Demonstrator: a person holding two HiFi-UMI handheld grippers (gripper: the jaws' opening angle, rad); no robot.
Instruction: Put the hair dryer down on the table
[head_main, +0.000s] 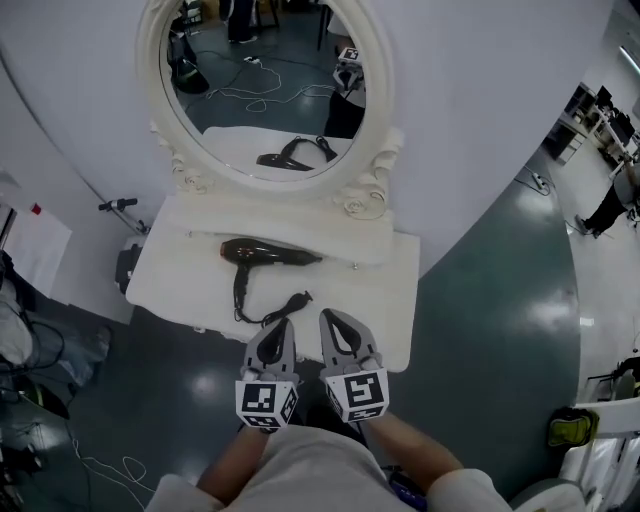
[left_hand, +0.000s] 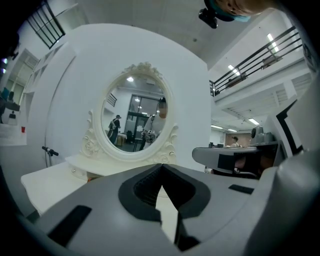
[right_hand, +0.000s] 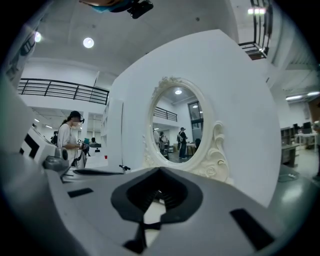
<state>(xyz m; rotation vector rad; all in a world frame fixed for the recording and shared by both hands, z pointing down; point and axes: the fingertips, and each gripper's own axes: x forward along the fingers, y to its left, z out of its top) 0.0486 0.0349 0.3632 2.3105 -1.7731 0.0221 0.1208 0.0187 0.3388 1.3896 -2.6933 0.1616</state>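
Hair dryer (head_main: 268, 253) lies flat on the white tabletop (head_main: 385, 300), just in front of the oval mirror (head_main: 265, 80). Its cord (head_main: 262, 312) curls toward the front edge. Left tool (head_main: 281, 325) and right tool (head_main: 330, 318) are both pressed together with nothing between the jaws (side by side at the front edge, clear of the dryer).

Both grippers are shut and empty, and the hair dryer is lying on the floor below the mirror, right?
Not the floor: the head view shows the hair dryer lying on the white table below the mirror. The left gripper and right gripper are shut and empty.
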